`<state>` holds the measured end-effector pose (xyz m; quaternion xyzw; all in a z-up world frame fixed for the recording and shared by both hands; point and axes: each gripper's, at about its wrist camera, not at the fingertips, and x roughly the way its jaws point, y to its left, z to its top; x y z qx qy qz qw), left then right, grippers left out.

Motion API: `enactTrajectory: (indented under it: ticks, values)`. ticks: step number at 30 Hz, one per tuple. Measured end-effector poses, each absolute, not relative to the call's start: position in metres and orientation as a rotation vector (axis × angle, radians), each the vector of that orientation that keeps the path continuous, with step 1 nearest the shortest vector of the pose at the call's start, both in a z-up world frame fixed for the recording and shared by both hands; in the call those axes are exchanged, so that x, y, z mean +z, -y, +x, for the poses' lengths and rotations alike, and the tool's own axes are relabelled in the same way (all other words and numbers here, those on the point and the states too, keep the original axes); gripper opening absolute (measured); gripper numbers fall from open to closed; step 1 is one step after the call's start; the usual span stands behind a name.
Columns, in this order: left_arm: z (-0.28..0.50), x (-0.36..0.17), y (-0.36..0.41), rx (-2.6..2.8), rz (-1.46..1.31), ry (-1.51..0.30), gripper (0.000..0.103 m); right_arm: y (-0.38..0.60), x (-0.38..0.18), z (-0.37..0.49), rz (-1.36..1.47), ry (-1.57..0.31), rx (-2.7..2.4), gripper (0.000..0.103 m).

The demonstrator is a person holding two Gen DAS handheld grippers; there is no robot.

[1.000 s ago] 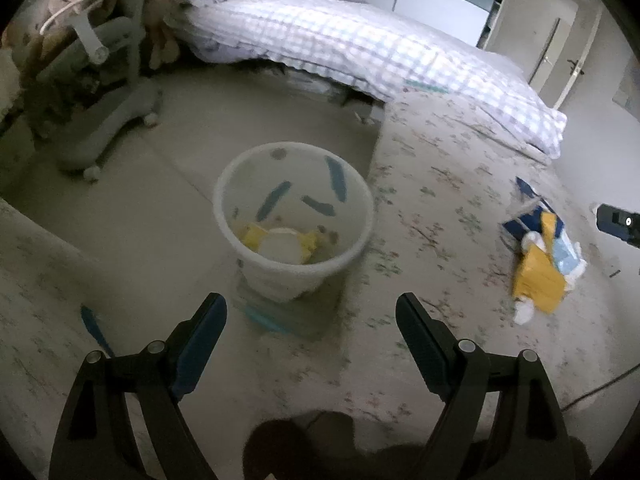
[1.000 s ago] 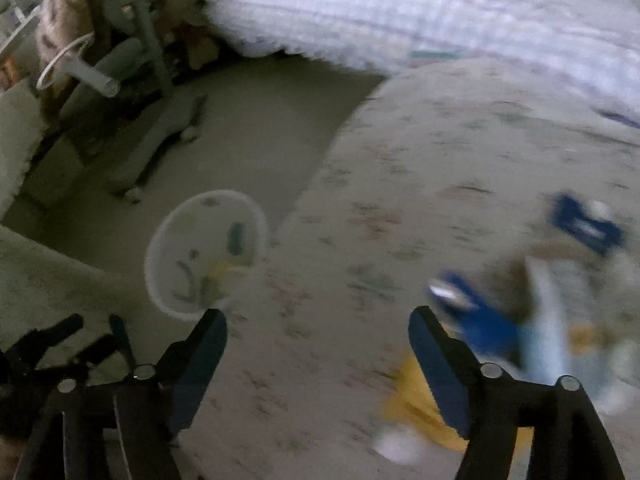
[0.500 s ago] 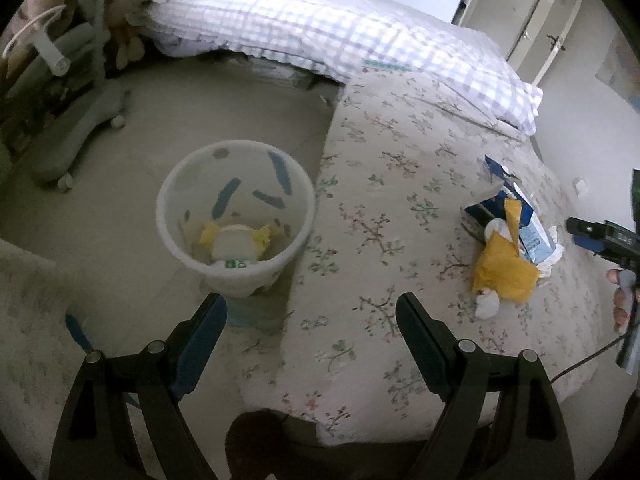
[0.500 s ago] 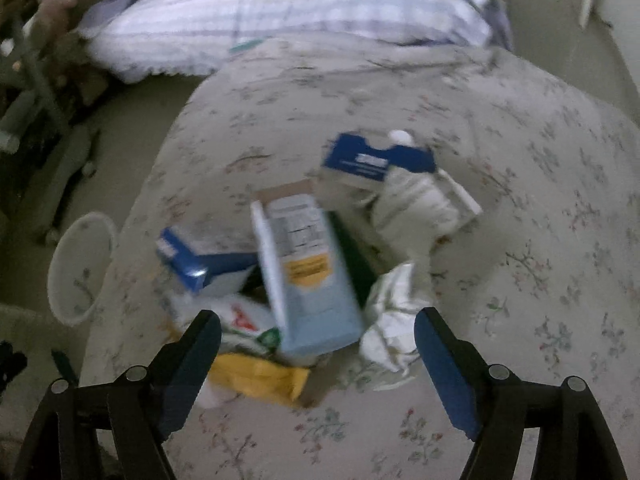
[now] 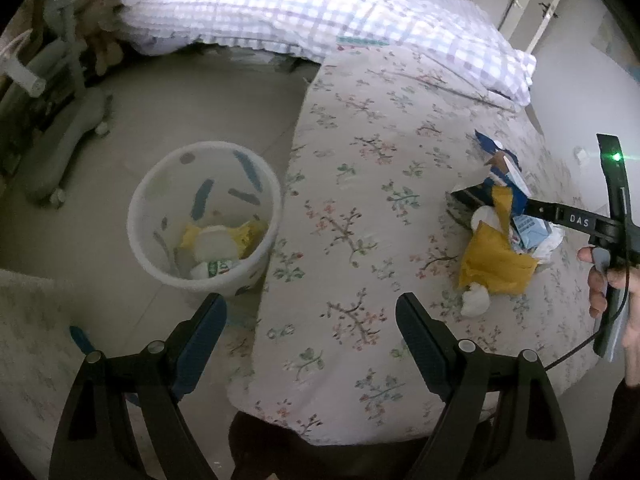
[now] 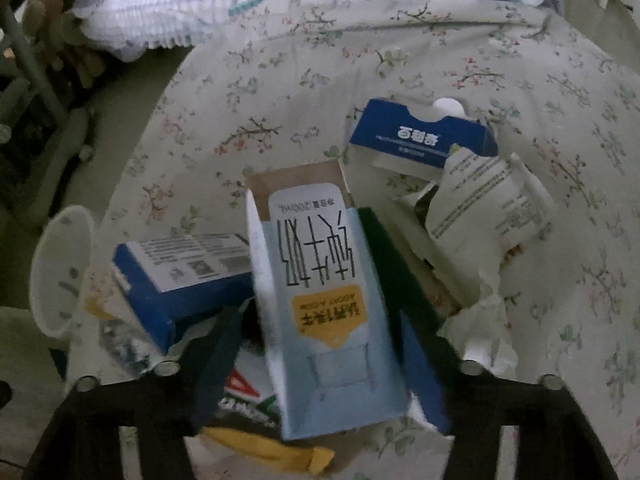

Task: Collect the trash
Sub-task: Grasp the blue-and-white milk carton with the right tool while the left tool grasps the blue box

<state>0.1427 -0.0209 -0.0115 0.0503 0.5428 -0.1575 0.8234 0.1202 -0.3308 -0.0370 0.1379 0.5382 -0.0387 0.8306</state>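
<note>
Straddling the pale blue milk carton with a yellow label (image 6: 328, 312), the right gripper (image 6: 320, 360) has its jaws closing in; carton sits between them, pads close on both sides, but blur hides whether they press yet. Left gripper (image 5: 312, 344) hovers over the foot edge of the bed with the floral bedspread (image 5: 360, 152), jaws spread wide, nothing between. Carton lies on top of the trash pile: yellow crumpled wrapper (image 5: 492, 264) underneath, dark blue box with white printed side (image 6: 176, 276) just left, crumpled white printed paper (image 6: 484, 200) right, a second dark blue box with white lettering (image 6: 420, 132) farther back. White round plastic bin with blue marks (image 5: 204, 216) stands on the floor beside the bed, some trash already inside. Checked white-purple quilt (image 5: 320, 12) heaped at the far end.
</note>
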Motion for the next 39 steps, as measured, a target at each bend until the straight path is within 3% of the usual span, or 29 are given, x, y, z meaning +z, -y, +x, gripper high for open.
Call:
enactTrajectory:
  ticks: [15,25,28,30,31,39]
  values:
    - [0.195,0.006,0.166,-0.486,0.25,-1.336,0.088,0.385,0.031,0.064,0.343,-1.062,-0.082,0.057]
    - [0.205,-0.019,0.238,-0.527,0.364,-1.393,0.088,0.438,0.028,0.03,0.38,-1.068,-0.125,0.057]
    - [0.203,-0.026,0.244,-0.523,0.391,-1.395,0.083,0.446,0.023,0.026,0.39,-1.075,-0.132,0.057]
    - [0.202,-0.028,0.245,-0.522,0.4,-1.396,0.074,0.448,0.02,0.024,0.402,-1.08,-0.134,0.057]
    - [0.201,-0.031,0.246,-0.523,0.407,-1.401,0.065,0.448,0.019,0.023,0.407,-1.081,-0.133,0.057]
    - [0.195,-0.013,0.235,-0.561,0.339,-1.331,0.062,0.44,0.02,0.022,0.393,-1.091,-0.122,0.057]
